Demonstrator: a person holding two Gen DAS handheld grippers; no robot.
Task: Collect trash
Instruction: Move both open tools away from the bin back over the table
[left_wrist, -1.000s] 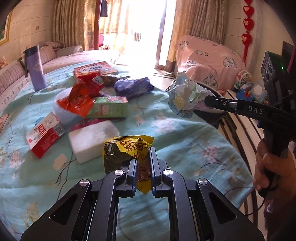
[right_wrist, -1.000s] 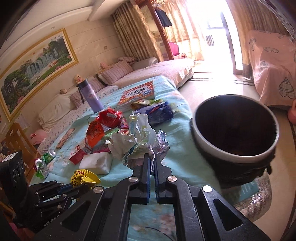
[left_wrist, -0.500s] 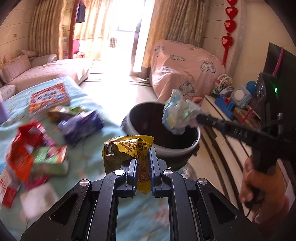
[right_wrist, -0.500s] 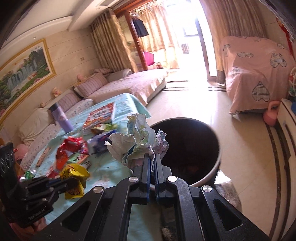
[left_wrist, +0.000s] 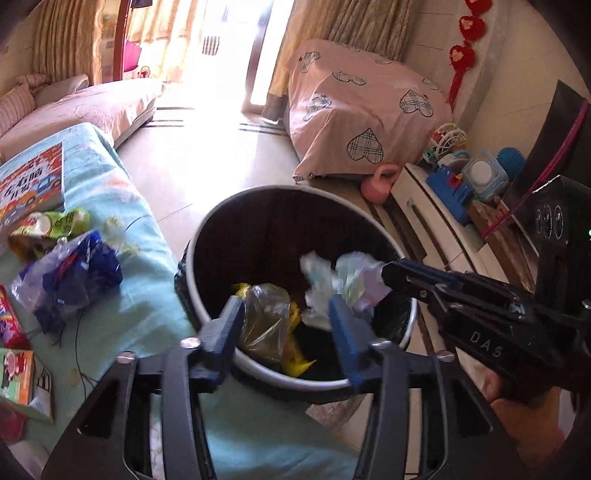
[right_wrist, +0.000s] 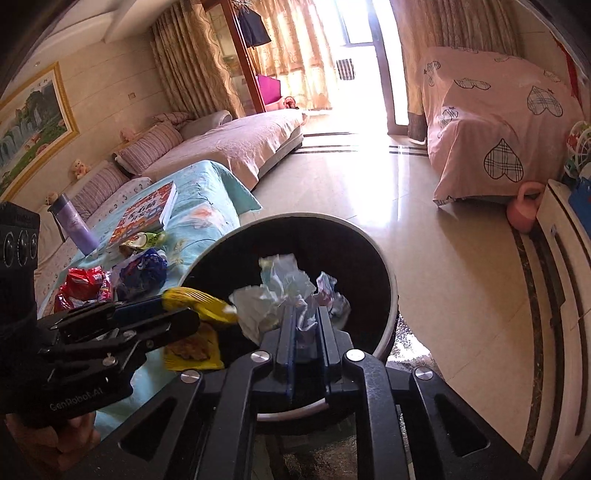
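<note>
Now the left gripper (left_wrist: 286, 325) has its jaws spread wide, and the crinkled yellow snack wrapper (left_wrist: 271, 323) it pinched half a second ago drops into the round black bin (left_wrist: 207, 236); the right gripper (right_wrist: 306, 325) stays clamped on the crumpled white paper wad (right_wrist: 273, 295) above that bin, so its release comes next

Sunlight floods through the glass door (right_wrist: 364, 48) at upper centre, glaring off the pale tiled floor (right_wrist: 424, 229). Patterned curtains (right_wrist: 184, 62) hang upper left; a framed landscape painting (right_wrist: 27, 122) fills the far-left wall above a long sofa (right_wrist: 236, 144).
</note>
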